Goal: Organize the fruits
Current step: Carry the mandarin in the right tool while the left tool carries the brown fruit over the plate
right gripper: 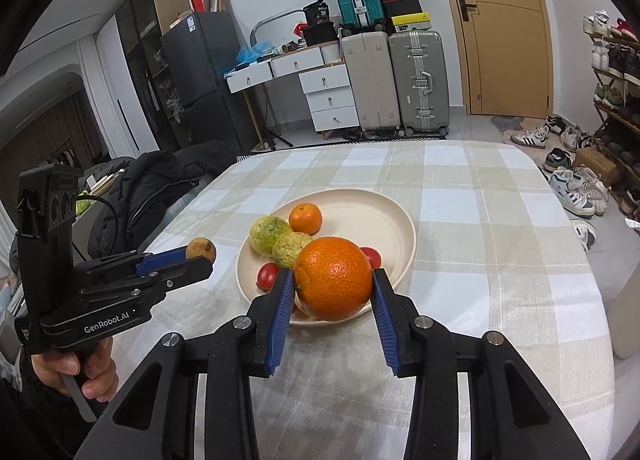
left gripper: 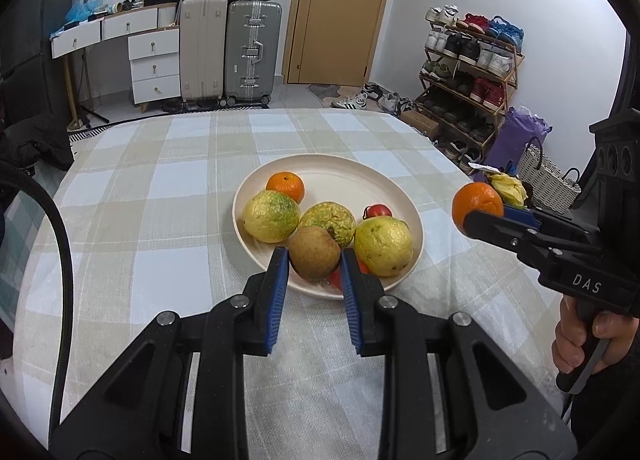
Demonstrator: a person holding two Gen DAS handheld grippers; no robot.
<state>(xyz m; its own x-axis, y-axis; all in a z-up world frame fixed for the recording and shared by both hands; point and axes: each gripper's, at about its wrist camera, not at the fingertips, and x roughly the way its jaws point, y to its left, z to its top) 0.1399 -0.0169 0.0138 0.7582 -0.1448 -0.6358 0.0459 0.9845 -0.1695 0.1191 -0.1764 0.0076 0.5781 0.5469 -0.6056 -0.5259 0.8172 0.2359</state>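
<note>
Left claw (left gripper: 314, 260): clamped on a brown pear (left gripper: 314, 252), above the near rim of the plate (left gripper: 400, 183).
Right claw (right gripper: 332, 286): clamped on a large orange (right gripper: 333, 284), above the plate's near edge.
Worktop (left gripper: 160, 195): checked cloth, cream plate at centre.
Room: tan door (left gripper: 340, 11), shoe rack (left gripper: 468, 71).
Plate count: one mandarin (left gripper: 285, 187), three yellow-green citrus fruits, two red tomatoes.
Suitcases: three.

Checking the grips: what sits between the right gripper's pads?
An orange, clamped between the right gripper pads above the plate, clearest in the right wrist view.
</note>
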